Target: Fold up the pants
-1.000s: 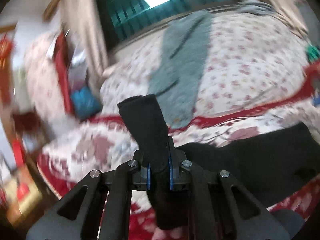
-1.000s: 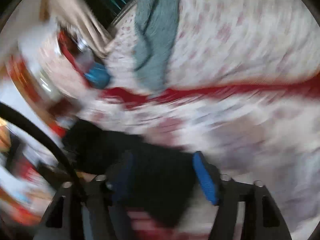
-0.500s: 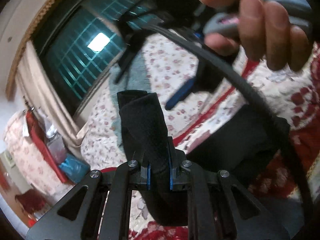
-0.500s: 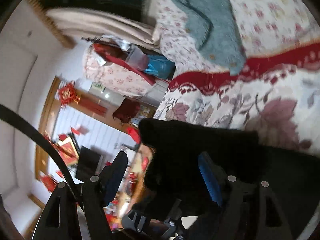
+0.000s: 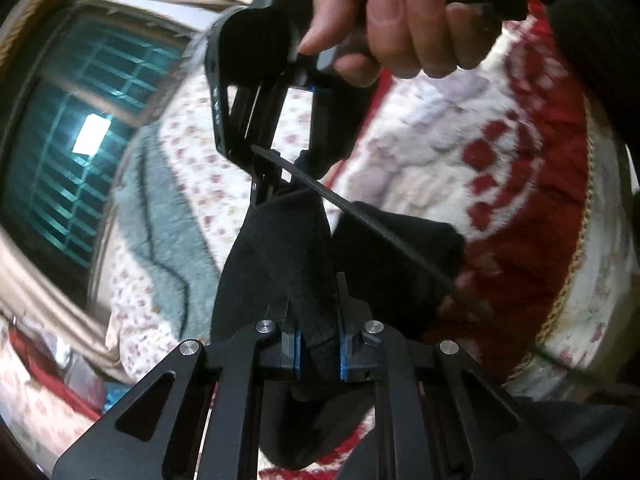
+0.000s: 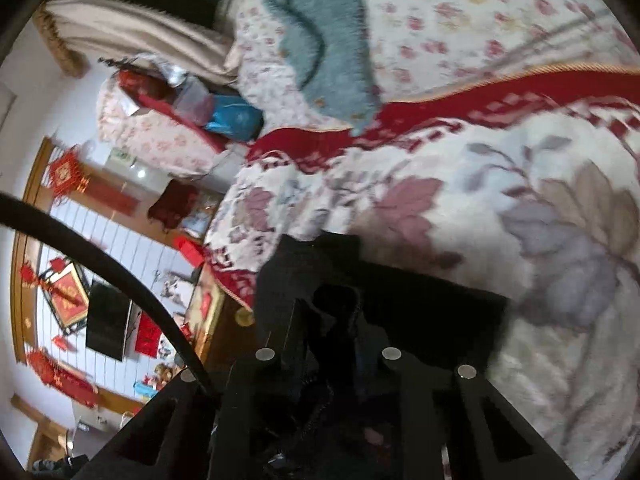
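Observation:
The black pants [image 5: 280, 264] are lifted above a floral bed blanket [image 5: 432, 152]. My left gripper [image 5: 318, 354] is shut on a bunched fold of the black pants, which sticks up between its blue pads. In the left wrist view the right gripper [image 5: 276, 190] comes down from above in a hand [image 5: 396, 36] and pinches the top of the same fold. In the right wrist view my right gripper [image 6: 328, 344] is shut on the black pants [image 6: 404, 304], whose fabric covers its fingers and hangs over the blanket [image 6: 520, 208].
A teal fleece blanket [image 6: 328, 52] lies across the flowered bedding [image 6: 460, 16] near a dark window [image 5: 68, 136] with curtains. A black cable [image 5: 360, 216] crosses in front of the pants. Left of the bed edge are a blue bag [image 6: 234, 118], red decorations and a dark screen [image 6: 108, 320].
The right gripper has closed on the pants; its jaws stood open half a second ago. Both grippers have come together at the same fold and tilted, and the left kept its hold.

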`<state>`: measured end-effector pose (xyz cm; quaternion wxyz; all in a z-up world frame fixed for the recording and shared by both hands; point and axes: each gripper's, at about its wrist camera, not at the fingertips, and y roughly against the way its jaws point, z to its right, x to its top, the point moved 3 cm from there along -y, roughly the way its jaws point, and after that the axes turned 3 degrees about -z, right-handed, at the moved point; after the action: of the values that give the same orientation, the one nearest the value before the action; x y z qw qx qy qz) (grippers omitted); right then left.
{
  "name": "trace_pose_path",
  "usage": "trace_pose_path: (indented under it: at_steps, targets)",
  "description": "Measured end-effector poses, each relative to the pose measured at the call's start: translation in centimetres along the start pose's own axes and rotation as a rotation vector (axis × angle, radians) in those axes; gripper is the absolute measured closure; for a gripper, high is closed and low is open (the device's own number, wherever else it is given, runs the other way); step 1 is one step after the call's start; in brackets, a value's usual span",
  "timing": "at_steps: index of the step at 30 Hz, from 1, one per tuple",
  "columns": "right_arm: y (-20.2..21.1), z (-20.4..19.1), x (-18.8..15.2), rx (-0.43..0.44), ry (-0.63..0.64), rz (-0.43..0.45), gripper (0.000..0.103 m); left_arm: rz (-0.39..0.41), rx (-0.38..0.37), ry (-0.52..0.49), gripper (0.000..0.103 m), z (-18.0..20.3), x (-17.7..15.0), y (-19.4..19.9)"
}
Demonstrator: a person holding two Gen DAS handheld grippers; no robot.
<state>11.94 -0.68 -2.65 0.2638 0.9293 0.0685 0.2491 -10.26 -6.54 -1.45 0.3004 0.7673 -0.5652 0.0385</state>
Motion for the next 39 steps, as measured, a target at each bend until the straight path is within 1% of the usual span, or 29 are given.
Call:
trace_pose_path:
  at_steps: [3,5,6,8,10,12,13,14,16,17,19,20,21,22,23,24,25,26,27,28,29,30,31,32,34,36,37,38,39]
  targets:
    - [-0.1,2.7,-0.3,-0.036,-0.057,0.006,0.086,-0.060,-0.044,-0.055,0.090,1.4,1.0,-1.4]
    - [-0.7,5.1,-0.4,-0.117,-0.097,-0.001,0.086,-0.080,-0.058,-0.060,0.086,1.8,0.8,-1.9]
    - [-0.9,5.9,-0.5,-0.119,-0.117,-0.001,0.086,-0.075,-0.060,-0.051,0.086,1.8,1.0,-1.7]
    - [-1.1,6.5,-0.5,-0.078,-0.146,0.026,0.085,-0.061,-0.095,0.004,0.086,1.7,1.0,-1.0]
    - [-0.7,6.4,-0.6,-0.056,-0.151,0.039,0.081,-0.036,-0.159,0.120,0.085,0.2,0.8,0.3]
    - [-0.2,6.2,-0.6,-0.060,-0.157,0.052,0.080,-0.015,-0.284,0.318,0.085,-2.4,0.2,1.6]
    - [0.4,5.9,-0.6,-0.079,-0.153,0.068,0.079,-0.011,-0.319,0.388,0.085,-3.3,-0.2,1.7]
    - [1.0,5.5,-0.8,-0.105,-0.139,0.084,0.077,-0.013,-0.357,0.494,0.085,-5.2,-0.9,1.7]
    - [2.6,3.9,-0.9,-0.231,-0.064,0.146,0.073,-0.036,-0.383,0.716,0.086,-8.9,-3.1,1.1]
    - [3.4,2.7,-1.0,-0.292,-0.005,0.183,0.073,-0.058,-0.397,0.881,0.086,-11.7,-4.9,0.2]
    - [4.7,-0.5,-1.9,-0.384,0.144,0.244,0.073,-0.090,-0.437,1.109,0.085,-14.6,-7.9,-1.2]
    - [4.8,-1.8,-2.3,-0.389,0.196,0.251,0.072,-0.109,-0.469,1.237,0.085,-15.8,-9.5,-2.1]
    - [4.6,-3.2,-2.8,-0.376,0.256,0.247,0.071,-0.122,-0.529,1.356,0.085,-16.7,-10.9,-3.1]
    - [4.2,-4.6,-3.5,-0.352,0.313,0.232,0.069,-0.128,-0.610,1.454,0.085,-17.0,-11.9,-4.1]
    - [3.5,-5.8,-4.4,-0.326,0.366,0.203,0.066,-0.124,-0.665,1.499,0.085,-16.6,-12.3,-4.4]
    - [2.2,-6.6,-5.2,-0.309,0.414,0.159,0.064,-0.125,-0.752,1.560,0.085,-16.1,-12.8,-5.4]
    - [0.8,-6.8,-6.0,-0.328,0.450,0.110,0.064,-0.168,-0.789,1.583,0.085,-15.1,-13.0,-6.6]
    - [-0.5,-6.5,-6.7,-0.371,0.473,0.068,0.064,-0.244,-0.787,1.578,0.085,-13.9,-13.2,-7.9]
    - [-1.7,-5.7,-7.3,-0.428,0.482,0.030,0.064,-0.317,-0.792,1.576,0.085,-12.4,-13.4,-8.9]
    - [-3.2,-4.1,-7.9,-0.516,0.478,-0.020,0.064,-0.384,-0.815,1.577,0.086,-10.9,-13.5,-10.0]
    - [-4.2,-2.7,-8.4,-0.557,0.477,-0.034,0.062,-0.375,-0.818,1.590,0.087,-9.9,-13.7,-10.9]
    - [-3.8,-2.5,-8.9,-0.544,0.503,0.022,0.062,-0.359,-0.814,1.575,0.089,-9.9,-13.6,-11.2]
    - [-3.5,-2.4,-9.1,-0.539,0.512,0.047,0.062,-0.357,-0.835,1.586,0.089,-10.3,-13.7,-11.8]
    - [-3.3,-2.3,-9.2,-0.538,0.503,0.052,0.062,-0.362,-0.859,1.609,0.091,-10.6,-13.9,-12.1]
    - [-3.2,-2.5,-9.1,-0.542,0.495,0.050,0.062,-0.374,-0.884,1.600,0.093,-10.9,-13.9,-12.5]
    - [-3.4,-2.7,-8.8,-0.538,0.480,0.038,0.061,-0.366,-0.880,1.588,0.093,-11.6,-13.8,-11.7]
    - [-3.1,-2.9,-8.6,-0.529,0.460,0.027,0.061,-0.348,-0.872,1.585,0.091,-12.2,-13.6,-11.4]
    - [-2.7,-3.3,-8.3,-0.514,0.442,0.019,0.061,-0.286,-0.856,1.590,0.091,-13.6,-13.1,-10.4]
    - [-2.2,-3.8,-8.0,-0.499,0.435,0.029,0.061,-0.235,-0.847,1.597,0.091,-14.0,-13.6,-10.0]
